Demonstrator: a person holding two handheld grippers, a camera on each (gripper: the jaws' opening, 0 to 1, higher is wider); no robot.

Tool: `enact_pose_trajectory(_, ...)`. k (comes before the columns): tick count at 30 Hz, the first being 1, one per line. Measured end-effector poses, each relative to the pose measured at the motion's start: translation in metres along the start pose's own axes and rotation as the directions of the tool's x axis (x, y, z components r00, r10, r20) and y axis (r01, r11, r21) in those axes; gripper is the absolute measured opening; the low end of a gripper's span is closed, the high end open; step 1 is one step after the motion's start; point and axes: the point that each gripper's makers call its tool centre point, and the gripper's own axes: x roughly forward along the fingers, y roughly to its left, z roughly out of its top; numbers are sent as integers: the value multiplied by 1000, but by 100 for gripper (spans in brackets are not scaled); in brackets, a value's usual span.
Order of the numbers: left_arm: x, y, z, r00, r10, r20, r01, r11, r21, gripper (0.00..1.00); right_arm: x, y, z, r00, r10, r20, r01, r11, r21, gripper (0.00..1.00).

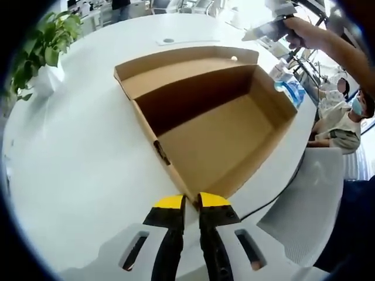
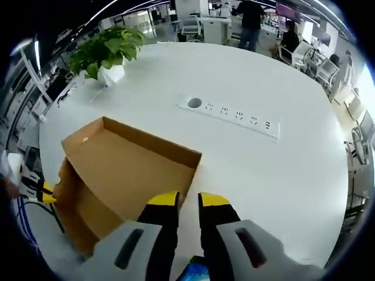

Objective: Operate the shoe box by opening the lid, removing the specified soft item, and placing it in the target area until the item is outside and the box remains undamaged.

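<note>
Left gripper (image 1: pixel 191 203): your yellow-tipped jaws stand close together with a narrow slit between them, at 6 o'clock of the left gripper view; the near corner of the shoe box (image 1: pixel 211 129) sits right at that slit, but you cannot tell whether they pinch it.
Right gripper (image 2: pixel 188 202): your jaws stand a little apart and hold nothing, above the white table (image 2: pixel 281 175), just beside the box's open lid (image 2: pixel 126 158).
Shoe box: one brown cardboard box, open, its inside bare; it runs from your left jaws toward 12 o'clock, the lid folded back flat at the far side.
Other gripper: in the left gripper view your right hand (image 1: pixel 302 32) holds its gripper at 1 o'clock, beyond the box.
Surface: one large round white table; one power strip (image 2: pixel 231 114) with a row of sockets lies past the box at 12 o'clock in the right gripper view.
Plant (image 2: pixel 105 50): one leafy plant in a white pot, at 11 o'clock, near the table's far edge.
Room: an open office with desks and chairs; two people stand far off at 1 o'clock in the right gripper view.
</note>
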Motion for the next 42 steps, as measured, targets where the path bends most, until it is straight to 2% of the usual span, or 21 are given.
enact_pose_trajectory(6, 0, 0, 0, 1000, 0, 2, 0, 1000, -6, 5, 13, -2, 1, 1000, -11, -19, 11, 1000, -2, 10)
enact_pose_trajectory(12, 0, 0, 0, 1000, -10, 7, 10, 1000, -21, 5, 19, -2, -6, 999, -16, -49, 16, 1000, 3, 10)
enact_pose_trajectory(42, 2, 2, 0, 1000, -10, 15, 10, 1000, -24, 5, 55, -6, -11, 993, -26, -114, 29, 999, 19, 9)
